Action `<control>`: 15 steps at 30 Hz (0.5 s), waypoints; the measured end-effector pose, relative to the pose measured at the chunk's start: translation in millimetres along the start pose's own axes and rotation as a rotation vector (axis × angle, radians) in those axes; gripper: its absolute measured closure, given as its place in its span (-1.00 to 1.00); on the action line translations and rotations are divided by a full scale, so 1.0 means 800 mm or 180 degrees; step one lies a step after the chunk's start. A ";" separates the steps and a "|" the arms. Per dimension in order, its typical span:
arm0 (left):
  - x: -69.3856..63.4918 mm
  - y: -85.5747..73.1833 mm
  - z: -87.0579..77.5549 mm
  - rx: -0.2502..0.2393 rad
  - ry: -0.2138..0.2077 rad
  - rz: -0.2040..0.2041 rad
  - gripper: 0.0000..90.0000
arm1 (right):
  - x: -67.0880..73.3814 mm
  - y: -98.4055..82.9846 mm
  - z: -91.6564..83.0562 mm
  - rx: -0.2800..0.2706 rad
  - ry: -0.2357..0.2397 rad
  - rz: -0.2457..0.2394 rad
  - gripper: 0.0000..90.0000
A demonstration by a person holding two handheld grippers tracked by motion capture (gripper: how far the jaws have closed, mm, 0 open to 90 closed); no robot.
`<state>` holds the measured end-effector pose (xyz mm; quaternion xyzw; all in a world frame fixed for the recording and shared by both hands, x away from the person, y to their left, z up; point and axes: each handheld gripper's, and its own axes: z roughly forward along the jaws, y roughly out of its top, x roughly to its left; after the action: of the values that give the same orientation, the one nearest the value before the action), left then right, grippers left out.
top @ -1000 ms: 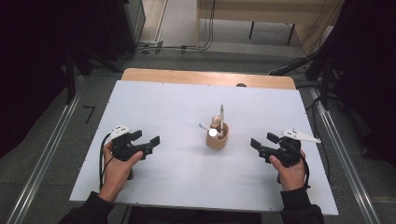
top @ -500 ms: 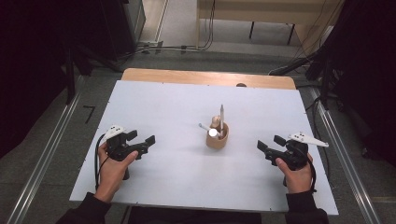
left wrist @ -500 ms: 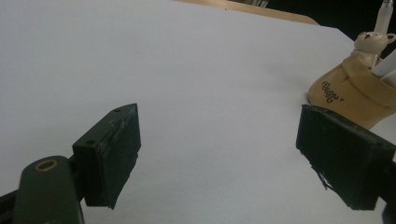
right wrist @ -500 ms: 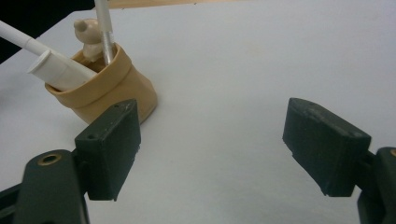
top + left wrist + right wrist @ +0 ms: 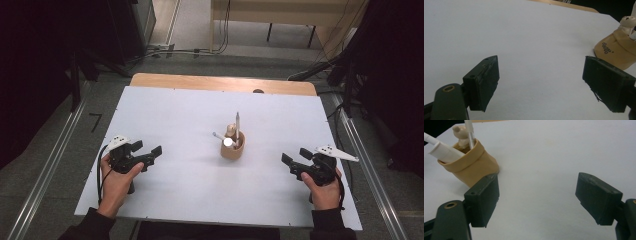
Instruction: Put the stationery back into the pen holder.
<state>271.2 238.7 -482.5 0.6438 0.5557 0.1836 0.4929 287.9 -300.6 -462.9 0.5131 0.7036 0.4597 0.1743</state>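
I have both grippers wide open and empty: left gripper (image 5: 152,153), right gripper (image 5: 295,161). The tan pen holder (image 5: 233,148) stands mid-desk between them (slightly nearer my right), pens upright.

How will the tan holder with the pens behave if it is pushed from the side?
The tan holder looks small and probably light, so it may slide on the smooth white table. The tall pen stands well above its rim, so it may tip. Its walls look soft and may give.
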 end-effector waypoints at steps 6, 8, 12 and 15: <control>0.004 -0.002 -0.003 0.0010 0.0028 0.0004 -0.66 | -0.009 -0.003 -0.005 0.0002 -0.0043 0.0039 -0.61; 0.005 -0.003 -0.004 0.0014 0.0030 0.0004 -0.66 | -0.011 -0.004 -0.007 0.0009 -0.0058 0.0045 -0.61; 0.006 -0.004 -0.006 0.0006 0.0042 0.0004 -0.66 | -0.015 -0.006 -0.010 0.0009 -0.0081 0.0062 -0.61; 0.009 -0.004 -0.009 0.0004 0.0052 0.0003 -0.66 | -0.018 -0.008 -0.012 -0.0002 -0.0098 0.0072 -0.61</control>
<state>266.3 247.8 -484.2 0.6429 0.5595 0.1887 0.4879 283.1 -318.1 -466.1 0.5280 0.6948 0.4539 0.1800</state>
